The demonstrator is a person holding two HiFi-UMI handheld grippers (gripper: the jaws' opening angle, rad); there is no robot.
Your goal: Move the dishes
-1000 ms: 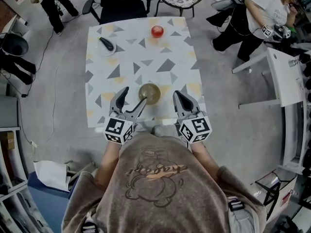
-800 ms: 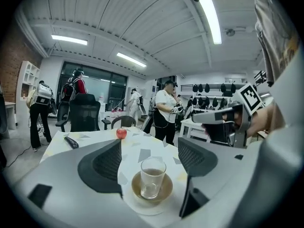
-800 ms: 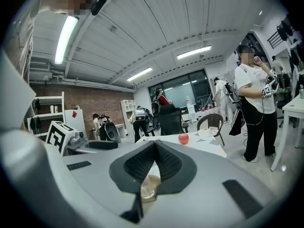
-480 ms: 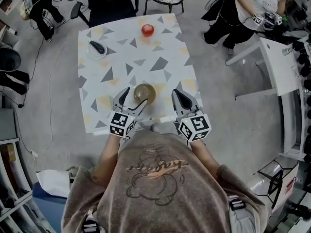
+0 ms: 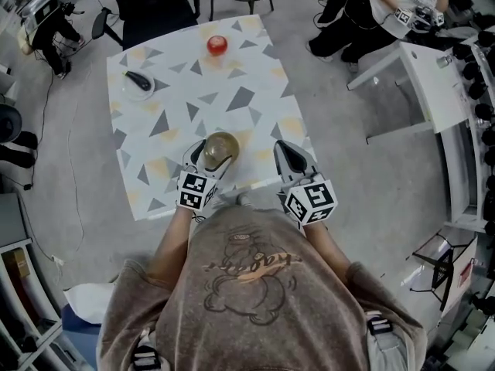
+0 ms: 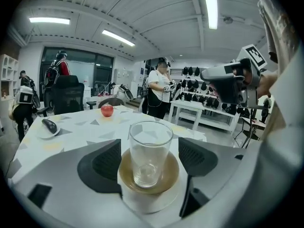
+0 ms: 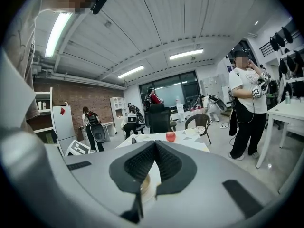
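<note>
A clear empty drinking glass [image 6: 150, 148] stands on a round brown saucer [image 6: 127, 175] at the near edge of the triangle-patterned table [image 5: 247, 122]. The left gripper [image 5: 210, 159] has its jaws parted around them, seemingly not yet clamped. The right gripper [image 7: 154, 163] has its jaws together on nothing. The move looks barely begun.

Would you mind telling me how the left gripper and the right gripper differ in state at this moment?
The left gripper has its jaws wide apart, while the right gripper has its jaws together. The left gripper's jaws flank a glass standing on a brown saucer; the right gripper has nothing between its jaws. Both are held low at the near edge of the table.
</note>
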